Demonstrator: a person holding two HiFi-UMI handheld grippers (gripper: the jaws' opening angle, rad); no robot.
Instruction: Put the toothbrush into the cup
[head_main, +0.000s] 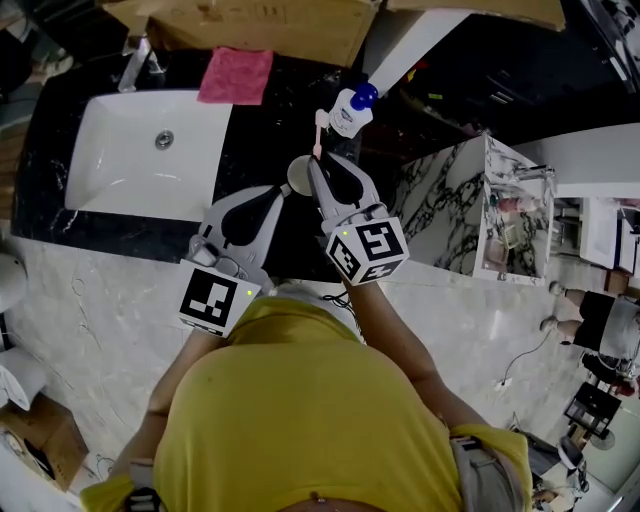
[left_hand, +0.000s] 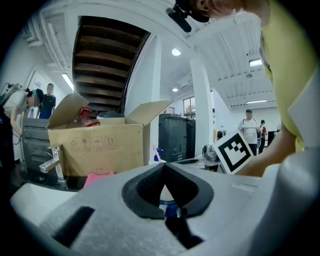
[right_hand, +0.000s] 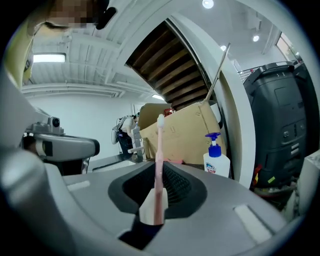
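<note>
A pink toothbrush (head_main: 319, 130) (right_hand: 159, 160) stands upright, bristles up, pinched by its handle in my right gripper (head_main: 318, 165) (right_hand: 159, 187). Right below it on the black counter is a small round pale cup (head_main: 298, 175). My left gripper (head_main: 283, 192) (left_hand: 165, 172) has its tips closed together at the cup's near rim. A white and blue surface shows in the narrow gap between its jaws. In the head view the brush hangs just above and beyond the cup's mouth.
A white soap bottle (head_main: 351, 110) (right_hand: 216, 160) with a blue pump stands just behind the cup. A pink cloth (head_main: 236, 75) lies by a cardboard box (head_main: 250, 25). The white sink (head_main: 120, 175) is at the left. A marbled cabinet (head_main: 450, 200) is at the right.
</note>
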